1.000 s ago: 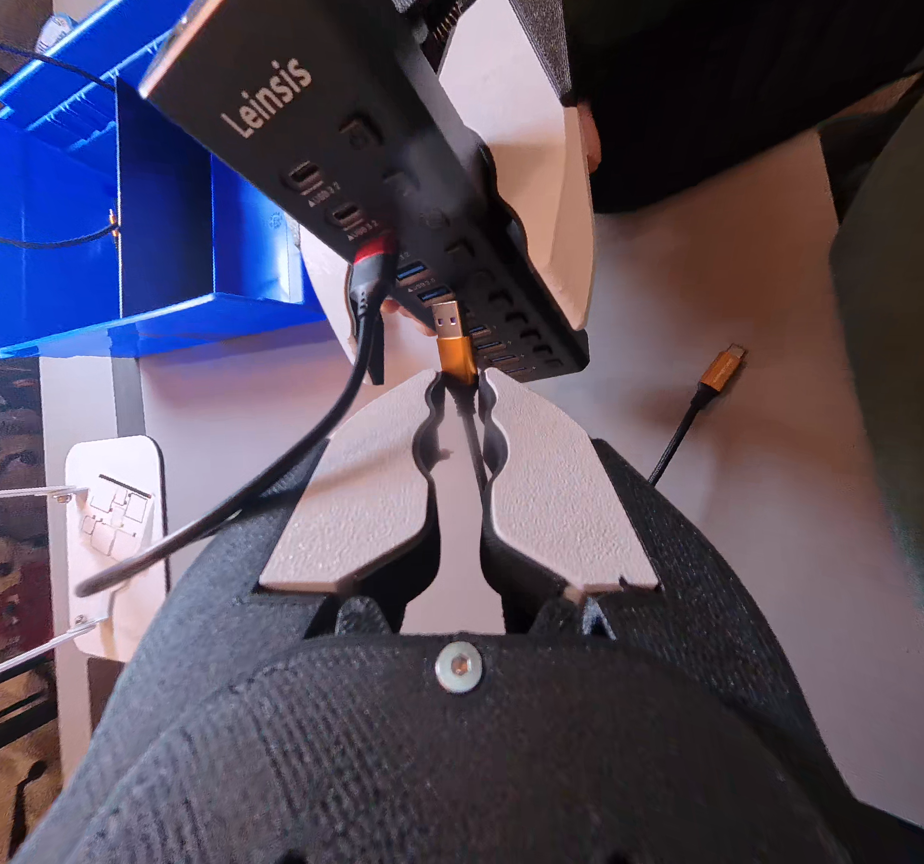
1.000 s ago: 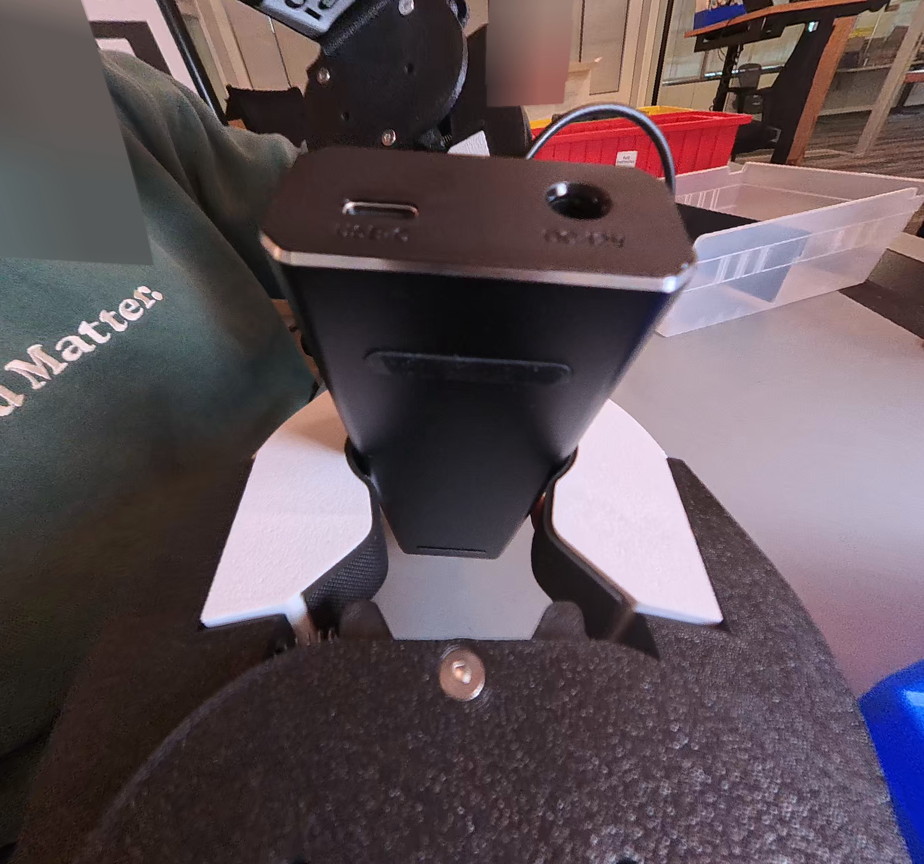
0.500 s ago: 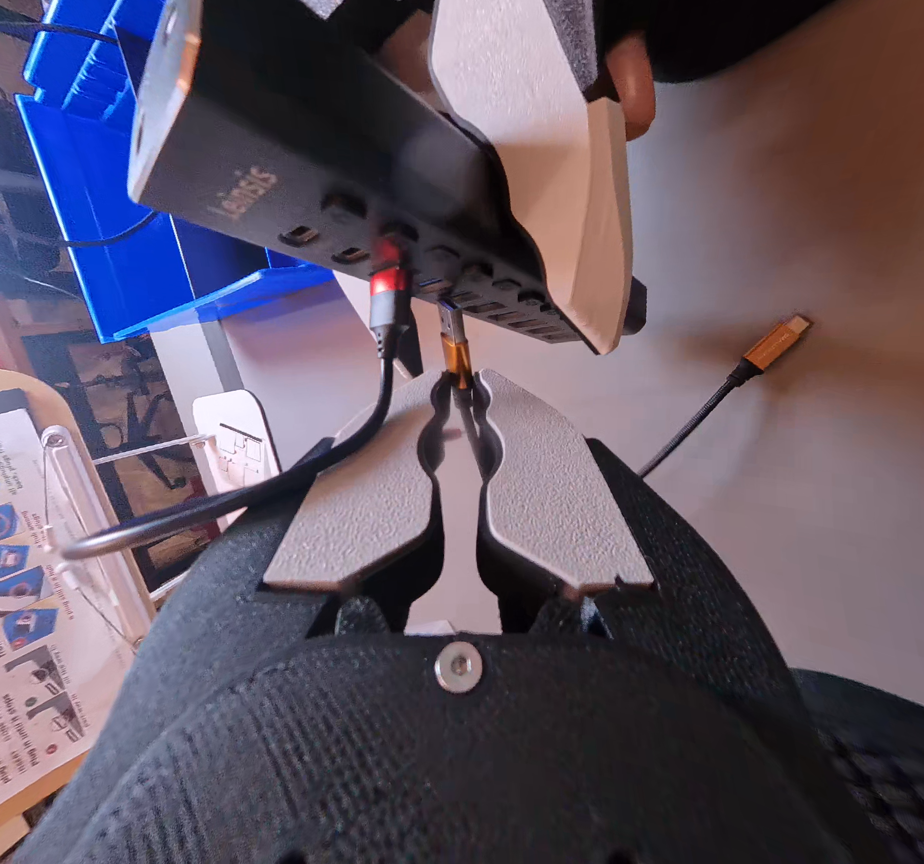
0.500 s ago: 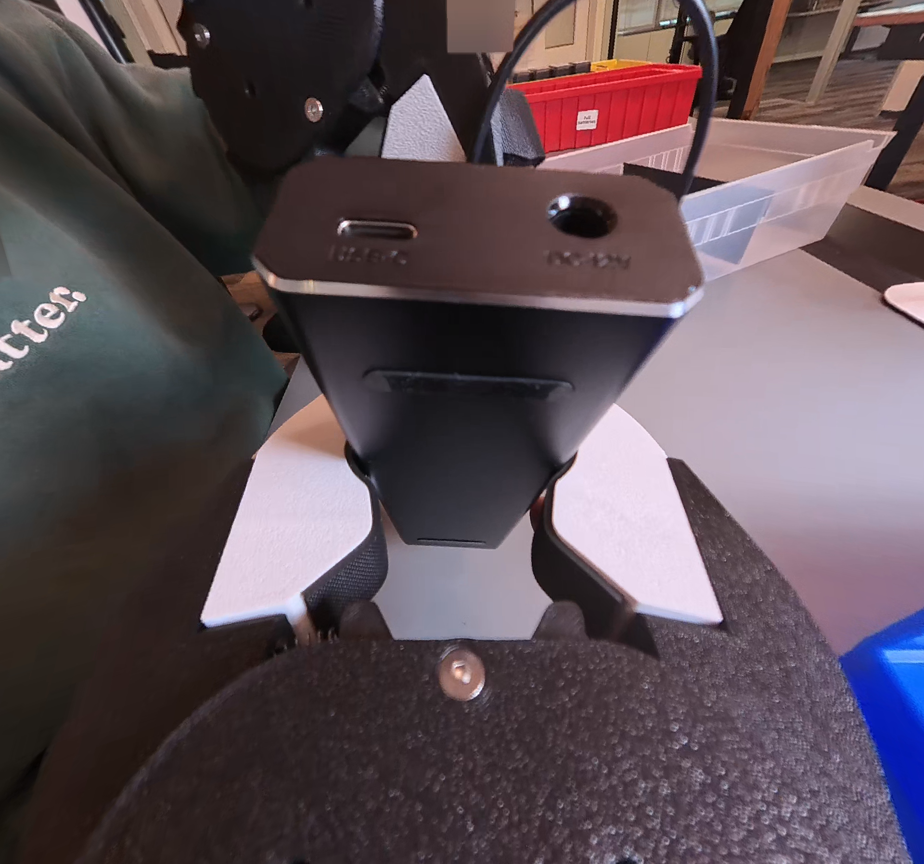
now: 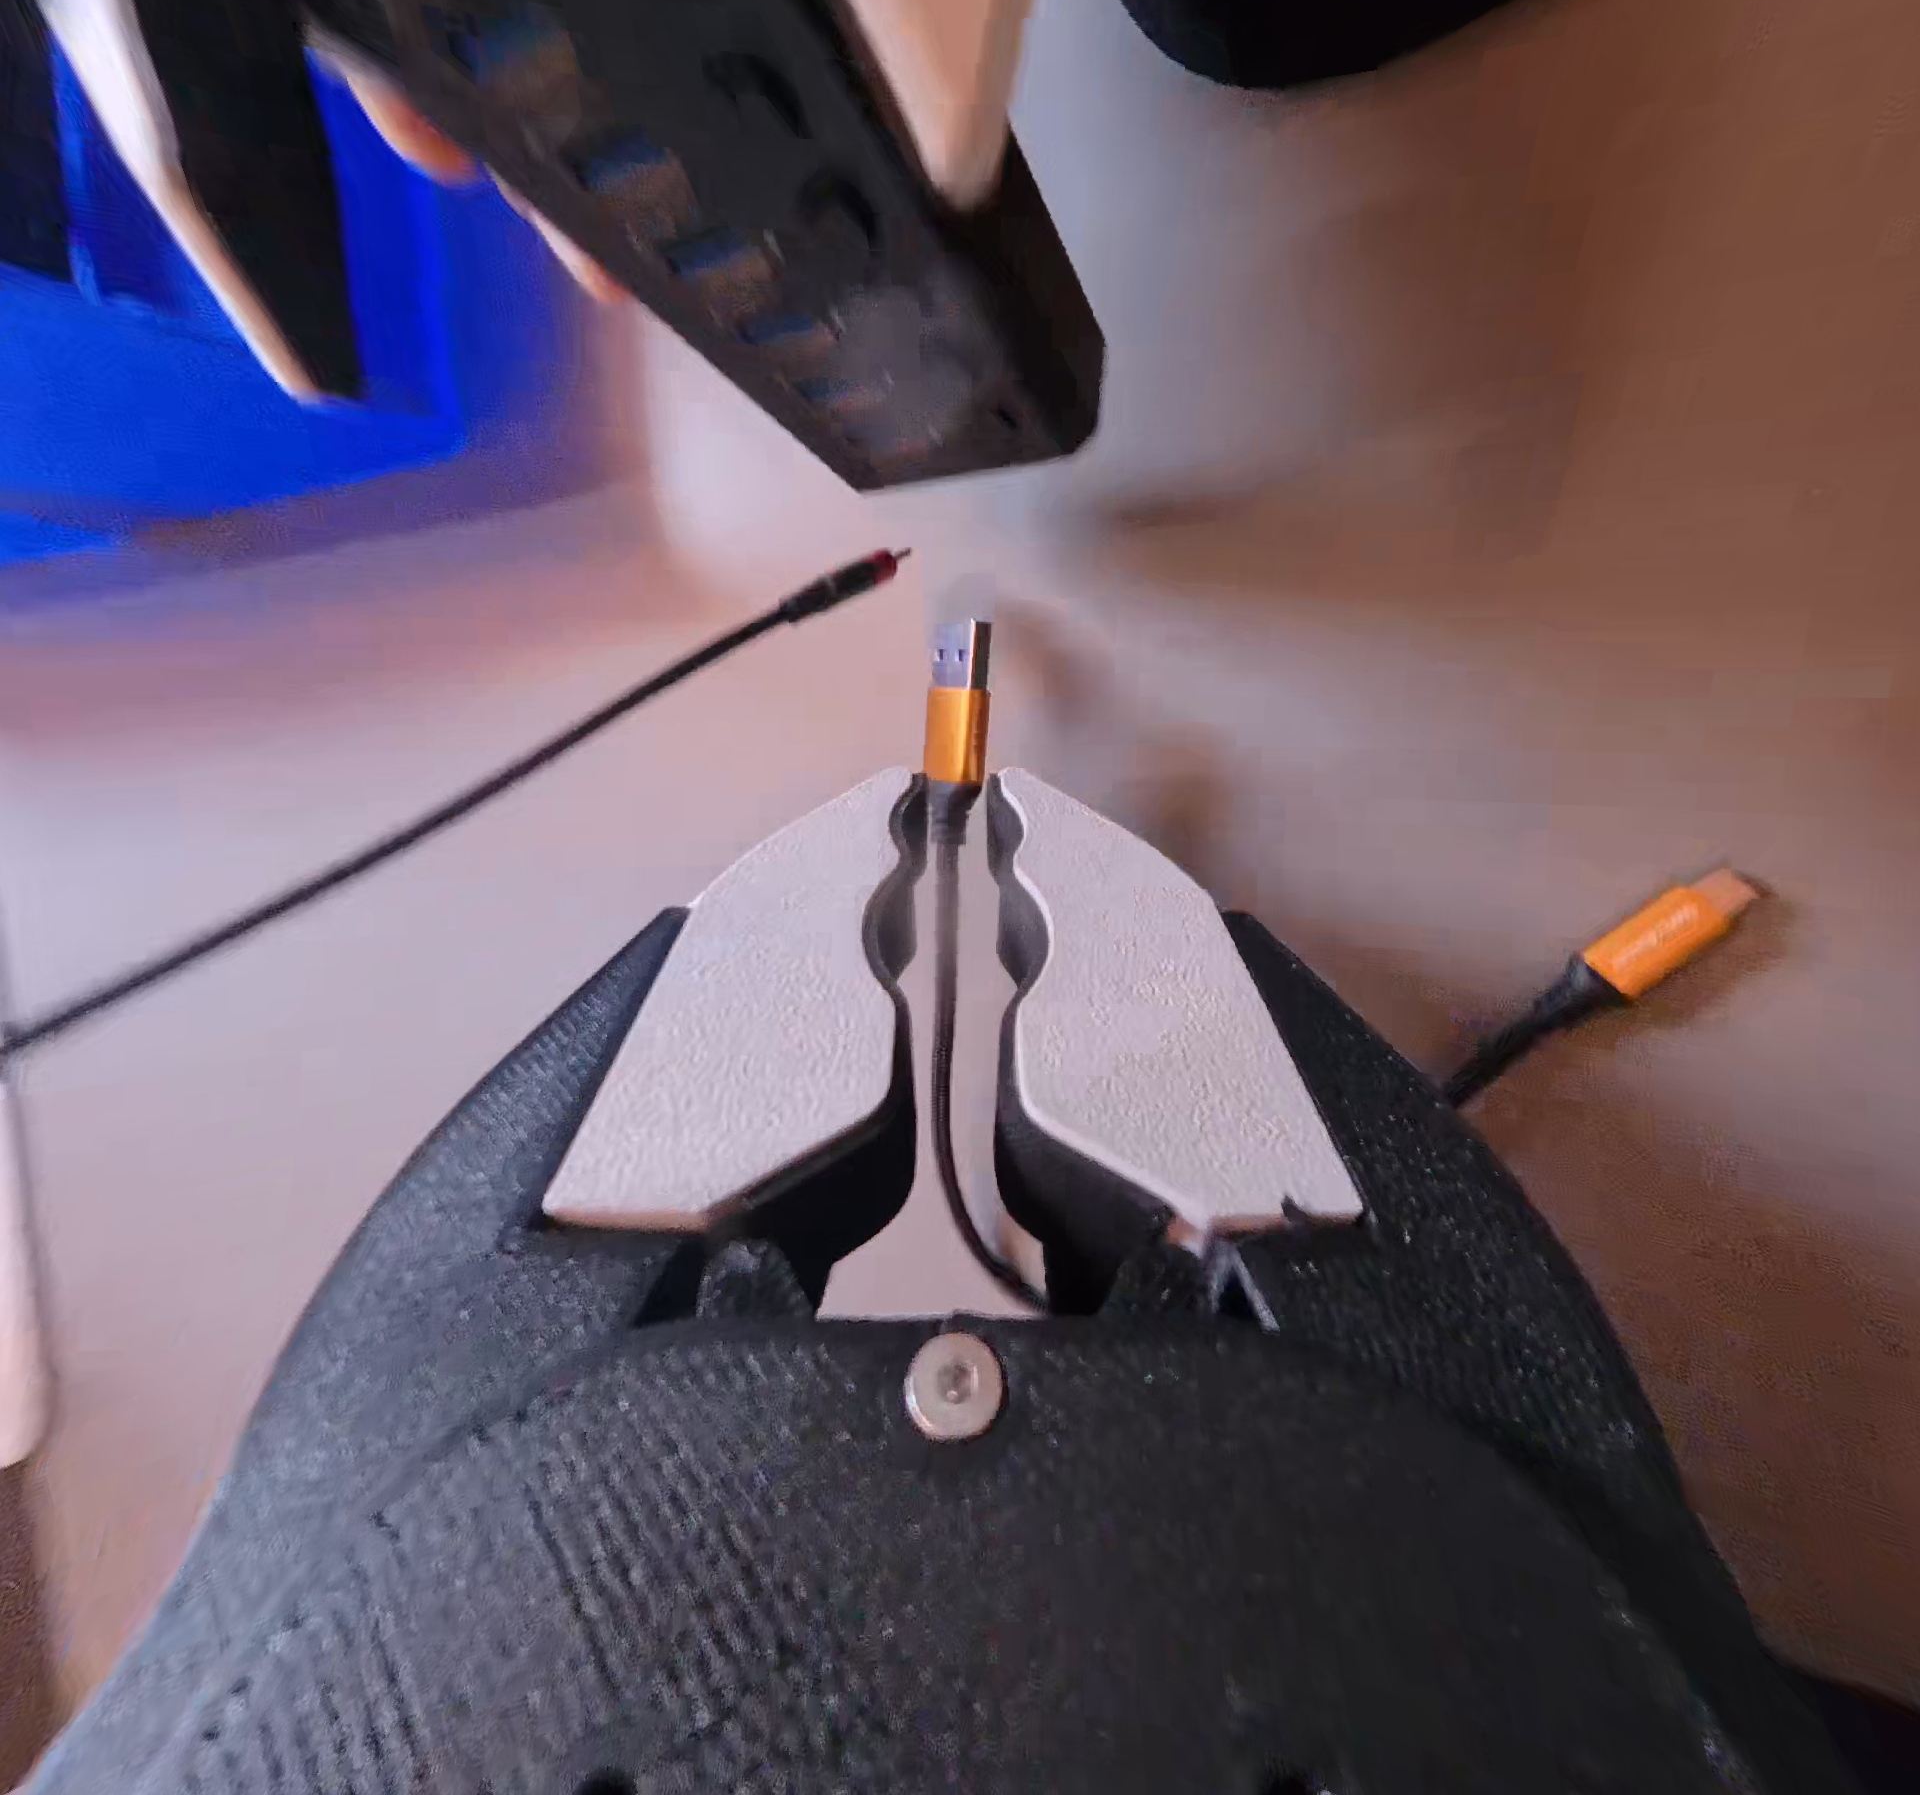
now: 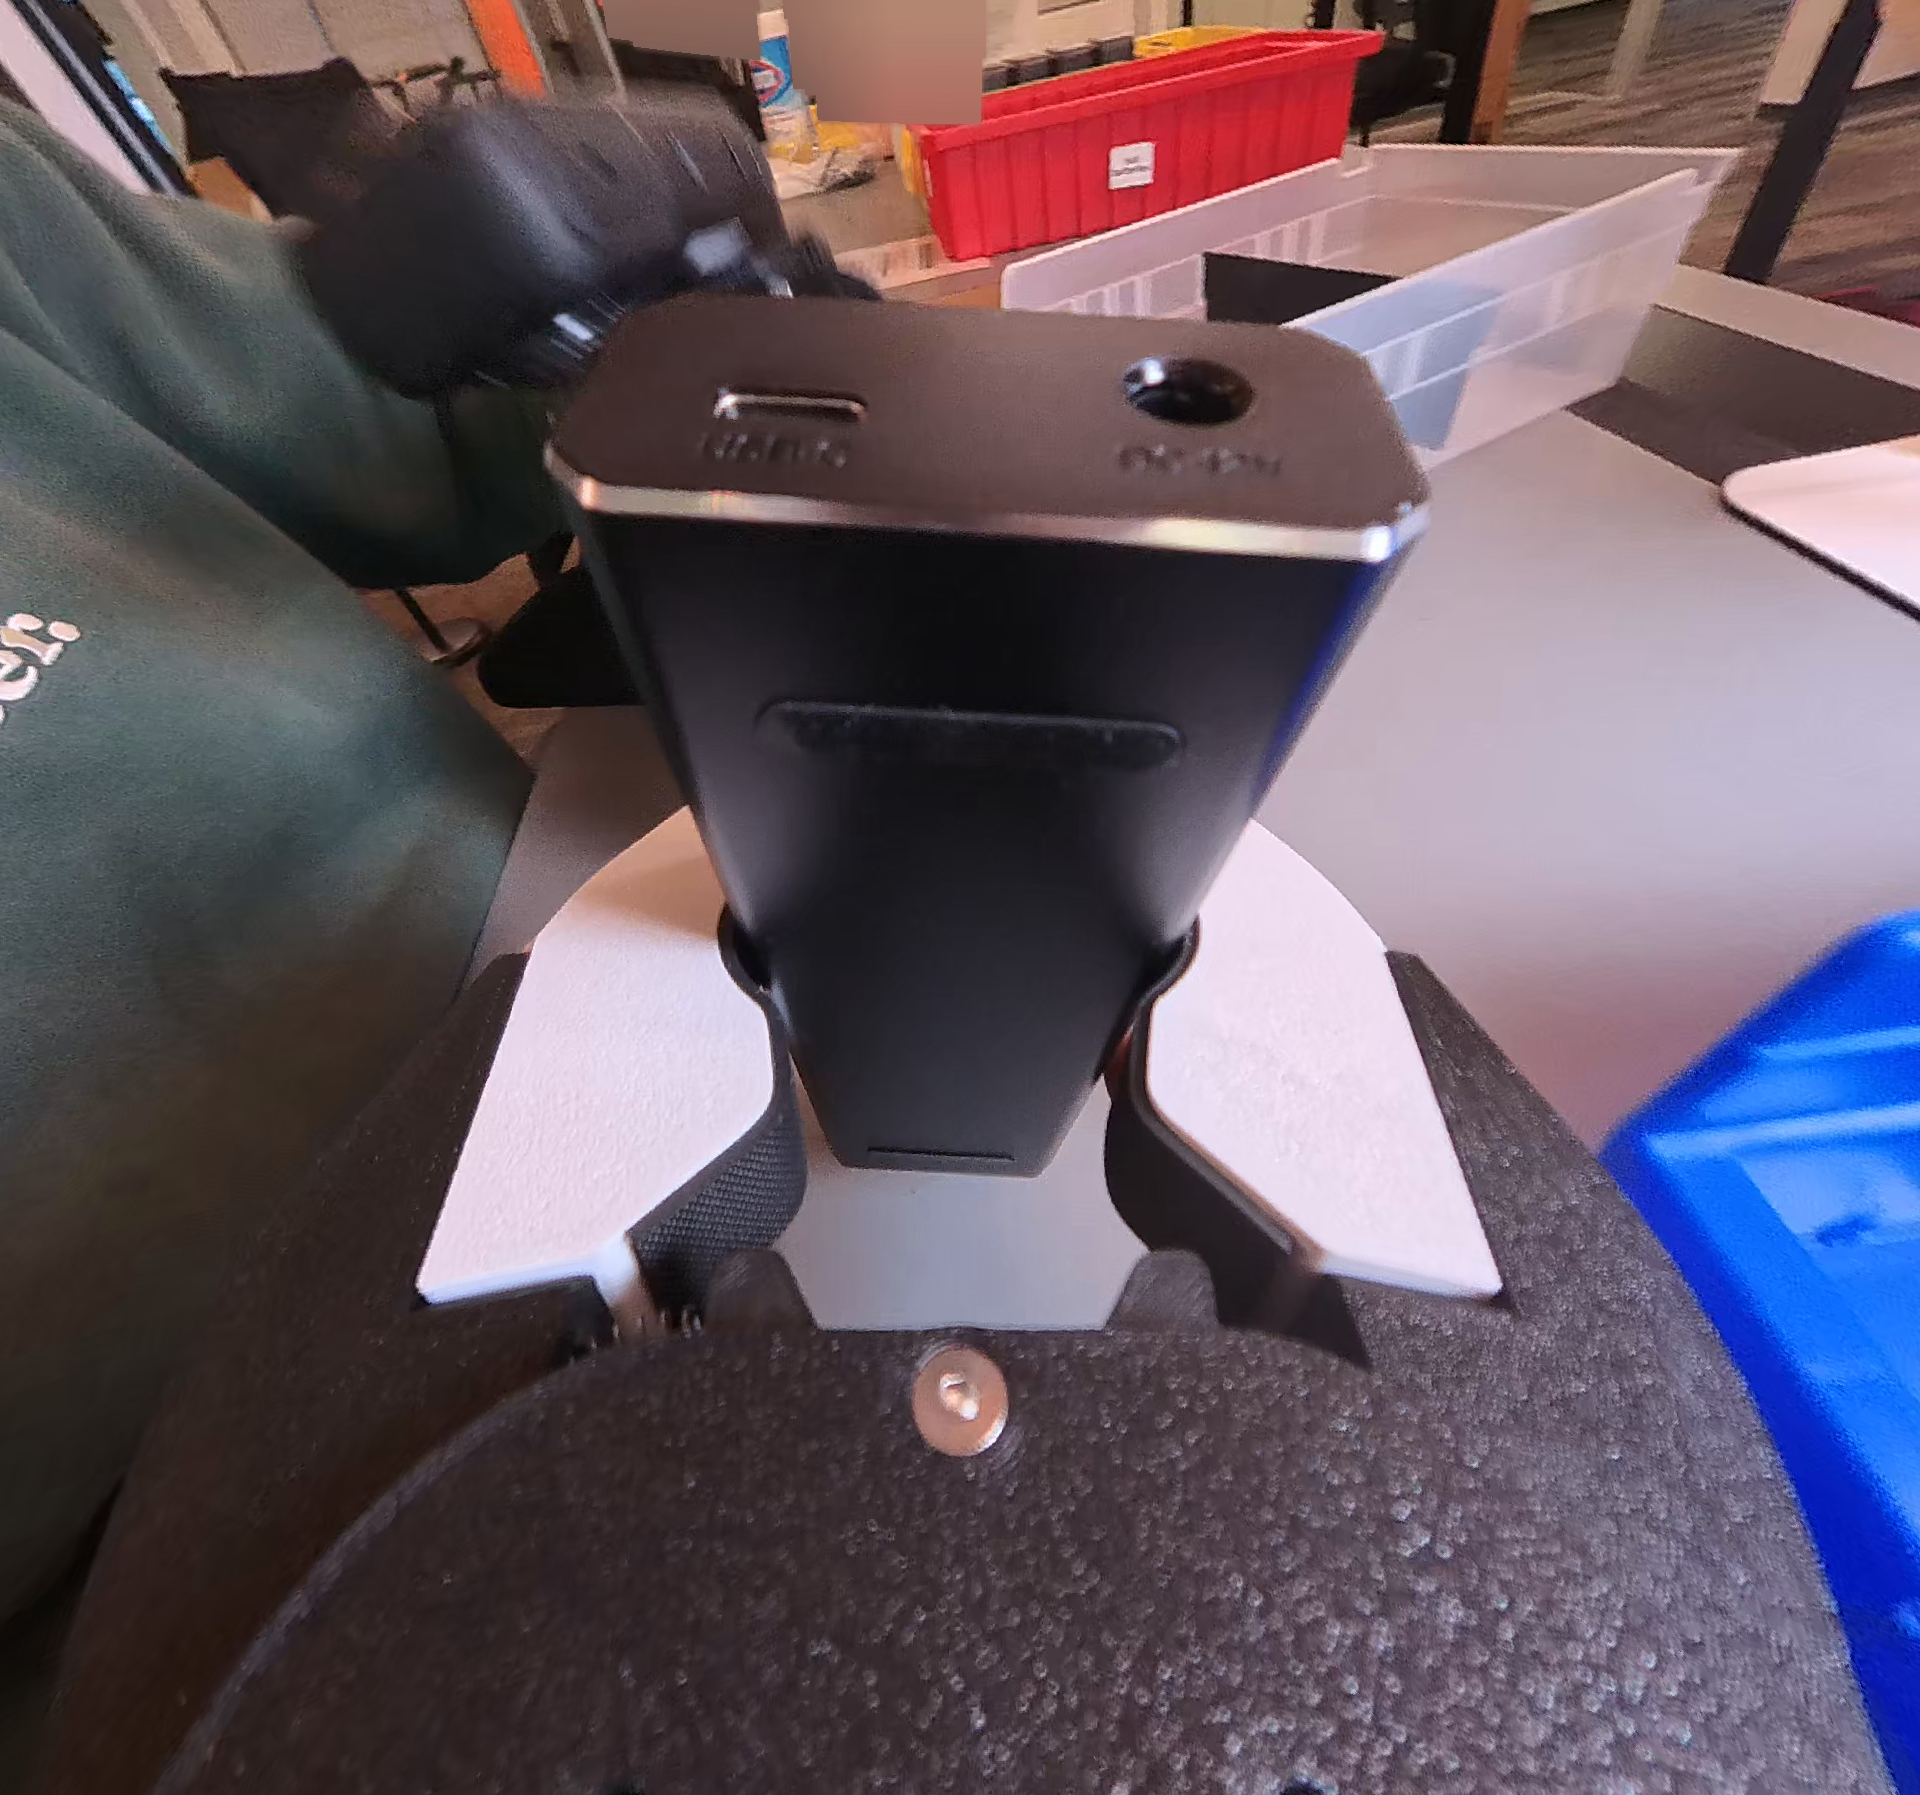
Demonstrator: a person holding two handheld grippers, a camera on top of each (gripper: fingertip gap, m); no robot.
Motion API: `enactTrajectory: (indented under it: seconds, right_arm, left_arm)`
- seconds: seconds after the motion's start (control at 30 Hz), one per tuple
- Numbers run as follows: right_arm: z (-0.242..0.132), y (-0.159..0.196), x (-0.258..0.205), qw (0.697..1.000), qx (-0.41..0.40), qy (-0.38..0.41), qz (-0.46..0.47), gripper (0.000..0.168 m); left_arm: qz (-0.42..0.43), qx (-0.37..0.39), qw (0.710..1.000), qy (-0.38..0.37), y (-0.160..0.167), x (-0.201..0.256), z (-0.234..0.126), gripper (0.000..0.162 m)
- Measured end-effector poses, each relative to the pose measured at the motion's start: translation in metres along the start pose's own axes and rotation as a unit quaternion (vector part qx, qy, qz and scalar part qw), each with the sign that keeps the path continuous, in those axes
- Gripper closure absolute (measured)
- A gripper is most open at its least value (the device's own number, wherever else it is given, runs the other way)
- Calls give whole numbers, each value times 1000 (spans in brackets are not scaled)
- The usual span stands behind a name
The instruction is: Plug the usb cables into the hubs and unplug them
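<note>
A: Starting at the left, what's on the pale counter (image 5: 1455, 602)?

B: A thin black cable with a red-tipped plug (image 5: 842, 587) lies loose there. In the middle, the left claw (image 5: 954, 800) is closed on the braided black cable with an orange-collared USB plug (image 5: 958, 706), pinching just behind the collar; its metal tip points at the hub but is clear of it.

A: And the hub?

B: The long black metal hub (image 6: 977, 706) is clamped near its lower end by the right claw (image 6: 961, 976), off the counter. It looks rigid and smooth-sided, so probably slippery; the cable is floppy, so grip the stiff collar.
</note>
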State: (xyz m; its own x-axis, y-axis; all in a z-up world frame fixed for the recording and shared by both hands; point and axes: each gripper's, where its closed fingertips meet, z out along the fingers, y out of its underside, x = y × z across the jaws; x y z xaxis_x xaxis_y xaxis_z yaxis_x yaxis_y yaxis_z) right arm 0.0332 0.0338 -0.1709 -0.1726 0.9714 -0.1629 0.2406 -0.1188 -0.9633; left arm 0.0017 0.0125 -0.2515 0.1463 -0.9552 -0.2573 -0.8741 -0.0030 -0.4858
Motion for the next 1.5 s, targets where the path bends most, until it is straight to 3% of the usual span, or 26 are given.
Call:
enactTrajectory:
  seconds: [0.13, 0.3, 0.53, 0.67, 0.87, 1.07, 1.17, 1.5]
  right_arm:
    - [-7, 0, 6, 1000, 5, 9, 6, 97]
    - [-5, 3, 8, 1000, 3, 6, 12, 97]
    - [-6, 5, 8, 1000, 1, 7, 13, 97]
    - [-10, 4, 11, 1000, 8, 11, 14, 97]
    - [-12, 4, 13, 1000, 11, 14, 14, 97]
    - [-8, 4, 11, 1000, 10, 11, 7, 97]
    - [-3, 4, 8, 1000, 8, 8, 4, 97]
    - [9, 7, -4, 1000, 7, -18, 11, 97]
  left_arm:
    - [-70, 61, 995, 36, 15, 6, 0, 144]
    - [-127, 74, 987, 72, 33, 1, 1, 143]
    - [-141, 44, 975, 168, 29, 6, 19, 146]
    - [-140, 45, 973, 178, 24, 9, 23, 151]
    - [-103, 33, 987, 116, 26, 5, 23, 155]
    - [-92, 86, 992, 10, 1, -26, -24, 155]
    - [-56, 69, 995, -41, -11, -36, -38, 155]
    - [12, 33, 998, -55, -42, -36, -28, 155]
